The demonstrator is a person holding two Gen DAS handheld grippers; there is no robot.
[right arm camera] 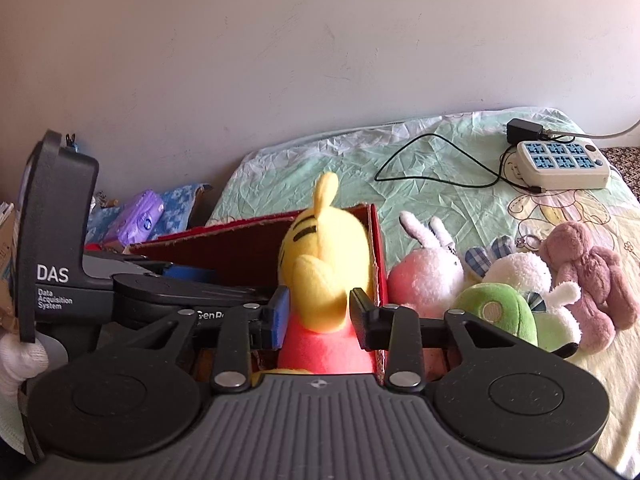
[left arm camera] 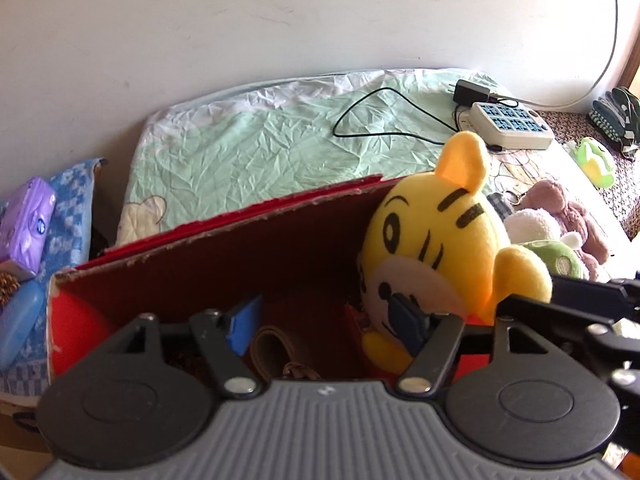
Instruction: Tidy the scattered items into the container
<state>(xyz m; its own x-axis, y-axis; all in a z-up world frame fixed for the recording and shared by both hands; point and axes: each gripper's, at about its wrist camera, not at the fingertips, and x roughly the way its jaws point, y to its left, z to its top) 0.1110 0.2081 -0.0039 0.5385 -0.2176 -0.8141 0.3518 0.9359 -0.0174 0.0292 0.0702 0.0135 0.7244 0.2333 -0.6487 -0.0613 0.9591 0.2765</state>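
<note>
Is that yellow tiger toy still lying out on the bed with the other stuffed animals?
No, the yellow tiger toy sits inside the red box, while the other plush toys lie on the bed beside it.

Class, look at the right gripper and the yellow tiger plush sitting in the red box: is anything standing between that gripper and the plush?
Nothing visible does. The yellow tiger plush sits directly between the fingers of the right gripper, inside the right end of the red box. The other plush toys lie outside the box, off to the right on the bed.
</note>
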